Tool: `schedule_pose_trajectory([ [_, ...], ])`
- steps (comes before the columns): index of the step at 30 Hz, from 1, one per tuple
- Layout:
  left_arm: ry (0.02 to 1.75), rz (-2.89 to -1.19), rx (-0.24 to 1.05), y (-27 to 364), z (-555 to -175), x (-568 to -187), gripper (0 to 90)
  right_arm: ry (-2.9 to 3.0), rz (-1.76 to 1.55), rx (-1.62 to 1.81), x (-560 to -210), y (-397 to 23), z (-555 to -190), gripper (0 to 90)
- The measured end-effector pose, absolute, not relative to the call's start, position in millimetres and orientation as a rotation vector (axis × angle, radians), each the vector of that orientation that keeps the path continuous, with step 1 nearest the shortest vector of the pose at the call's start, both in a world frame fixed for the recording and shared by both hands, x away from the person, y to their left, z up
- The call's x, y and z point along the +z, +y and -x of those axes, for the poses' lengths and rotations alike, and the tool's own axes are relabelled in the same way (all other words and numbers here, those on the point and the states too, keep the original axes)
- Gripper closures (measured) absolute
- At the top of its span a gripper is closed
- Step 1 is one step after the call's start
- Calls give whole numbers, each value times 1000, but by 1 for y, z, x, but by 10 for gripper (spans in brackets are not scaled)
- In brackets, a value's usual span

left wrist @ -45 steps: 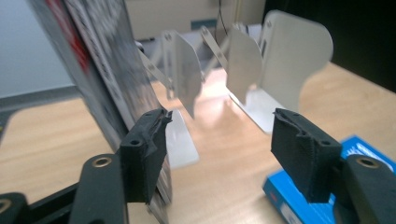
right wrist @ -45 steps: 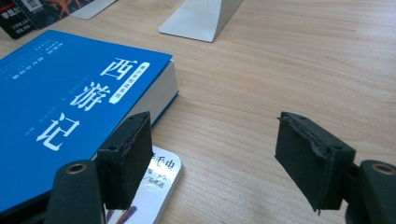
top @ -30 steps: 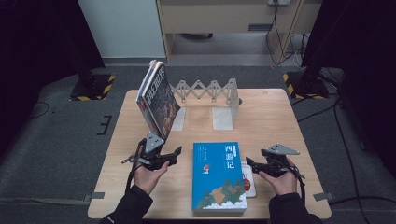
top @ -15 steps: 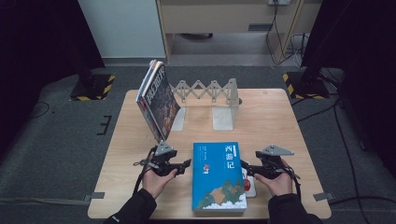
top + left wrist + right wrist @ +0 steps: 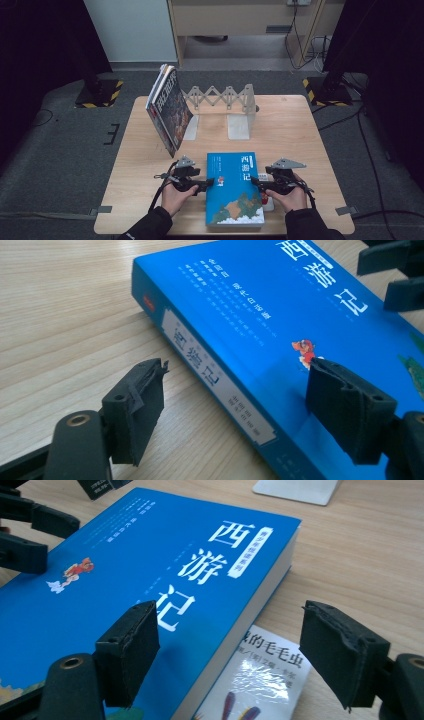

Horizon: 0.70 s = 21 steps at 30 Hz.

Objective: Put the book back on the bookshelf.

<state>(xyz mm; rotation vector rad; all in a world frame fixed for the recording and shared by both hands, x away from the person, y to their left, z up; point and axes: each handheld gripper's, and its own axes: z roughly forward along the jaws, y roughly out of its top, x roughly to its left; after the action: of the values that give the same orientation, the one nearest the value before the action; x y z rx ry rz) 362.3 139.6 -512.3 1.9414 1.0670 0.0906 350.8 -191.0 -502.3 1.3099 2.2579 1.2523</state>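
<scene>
High view: blue book [image 5: 234, 187] lies flat near the table's [image 5: 300, 130] front edge, with bare wood to its left. Left gripper [image 5: 210, 183] sits at its spine, jaws spread and just been widening, not pinching. Right gripper [image 5: 256, 181], also spread, straddles its right edge over a thin booklet [image 5: 260, 680]

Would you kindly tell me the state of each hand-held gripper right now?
Left hand-held gripper: open, jaws just widened, straddling the blue book's spine edge, no pad pressing on it.
Right hand-held gripper: open, straddling the book's page edge, holding nothing.
</scene>
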Motion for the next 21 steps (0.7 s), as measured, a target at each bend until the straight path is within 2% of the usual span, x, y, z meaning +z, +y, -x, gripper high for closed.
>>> schedule_pose_trajectory([
  [17,1017,-1875,-39,127,-369,-532,64,2312,-1357,1300,-509,-180,-351,258],
  [21,1037,-1840,-97,126,-372,-539,4,2316,-1374,1314,-510,-178,-352,258],
])
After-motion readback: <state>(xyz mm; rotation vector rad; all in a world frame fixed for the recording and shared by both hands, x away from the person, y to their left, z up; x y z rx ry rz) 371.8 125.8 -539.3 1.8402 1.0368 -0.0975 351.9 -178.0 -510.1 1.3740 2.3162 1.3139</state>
